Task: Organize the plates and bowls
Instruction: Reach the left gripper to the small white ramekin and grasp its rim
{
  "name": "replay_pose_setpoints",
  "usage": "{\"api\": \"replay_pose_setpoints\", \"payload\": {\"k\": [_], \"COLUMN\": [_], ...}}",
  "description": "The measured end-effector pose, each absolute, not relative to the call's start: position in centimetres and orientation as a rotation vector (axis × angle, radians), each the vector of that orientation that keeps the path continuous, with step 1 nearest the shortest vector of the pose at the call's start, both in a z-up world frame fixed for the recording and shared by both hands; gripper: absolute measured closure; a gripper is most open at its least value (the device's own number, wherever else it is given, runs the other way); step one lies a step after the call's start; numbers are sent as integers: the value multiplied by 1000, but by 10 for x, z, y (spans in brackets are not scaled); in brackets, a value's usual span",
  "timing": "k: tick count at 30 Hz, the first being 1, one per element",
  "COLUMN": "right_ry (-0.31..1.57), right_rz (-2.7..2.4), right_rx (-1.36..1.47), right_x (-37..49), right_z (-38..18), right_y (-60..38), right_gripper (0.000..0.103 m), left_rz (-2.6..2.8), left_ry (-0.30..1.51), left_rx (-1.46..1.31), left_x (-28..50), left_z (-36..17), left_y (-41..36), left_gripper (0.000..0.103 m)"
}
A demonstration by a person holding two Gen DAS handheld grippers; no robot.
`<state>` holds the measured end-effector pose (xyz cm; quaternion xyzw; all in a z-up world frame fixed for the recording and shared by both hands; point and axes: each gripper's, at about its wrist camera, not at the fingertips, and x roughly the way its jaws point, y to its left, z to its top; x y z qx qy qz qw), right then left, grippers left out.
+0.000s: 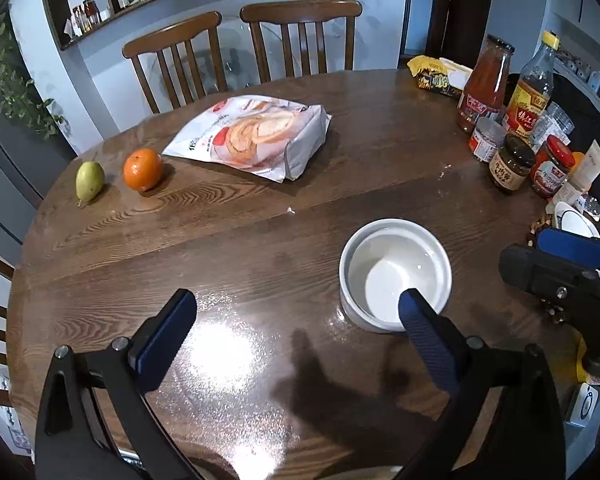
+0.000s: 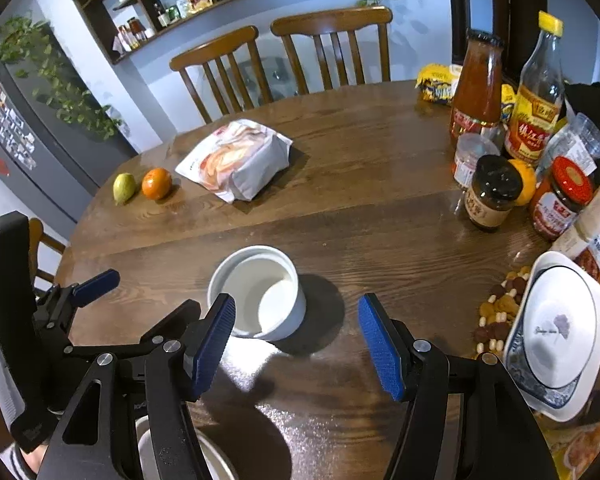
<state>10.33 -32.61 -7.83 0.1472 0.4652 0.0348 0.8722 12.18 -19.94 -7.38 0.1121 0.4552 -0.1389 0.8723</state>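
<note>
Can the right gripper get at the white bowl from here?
Probably yes: right gripper is open and empty, the bowl stands just ahead to its left, with only bare table between.

free: we see bare table [image 2: 380, 208] around white bowl [image 2: 260, 292] | blocked right: jars [image 2: 492, 192], stacked plates [image 2: 560, 332] | far: bread bag [image 2: 236, 160]

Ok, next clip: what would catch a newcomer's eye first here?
Probably the white bowl alone on the bare middle of the table, just ahead of both grippers, left and right, which are open and empty. Next, the crowd of jars and bottles along the right edge, with stacked plates lying over scattered nuts nearer the camera.
</note>
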Motion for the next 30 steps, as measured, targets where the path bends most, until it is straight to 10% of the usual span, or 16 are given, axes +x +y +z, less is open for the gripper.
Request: {"api": "replay_pose_setpoints", "payload": {"k": [16, 18, 30], "right_ry": [1057, 1063, 1107], "right_rz": [118, 130, 176], "right_rx": [421, 432, 484], "right_x": [141, 145, 158], "right_z": [-128, -132, -151], "right_y": [-335, -335, -331], "right_gripper": [38, 39, 57], "left_rz": [-341, -349, -370], "left_ry": [1040, 1050, 1086], "left_rx": [237, 238, 238], "left_x": [149, 151, 158], "left_z": [-109, -112, -121], "left_y": [-221, -223, -232], "left_gripper": [15, 32, 48]}}
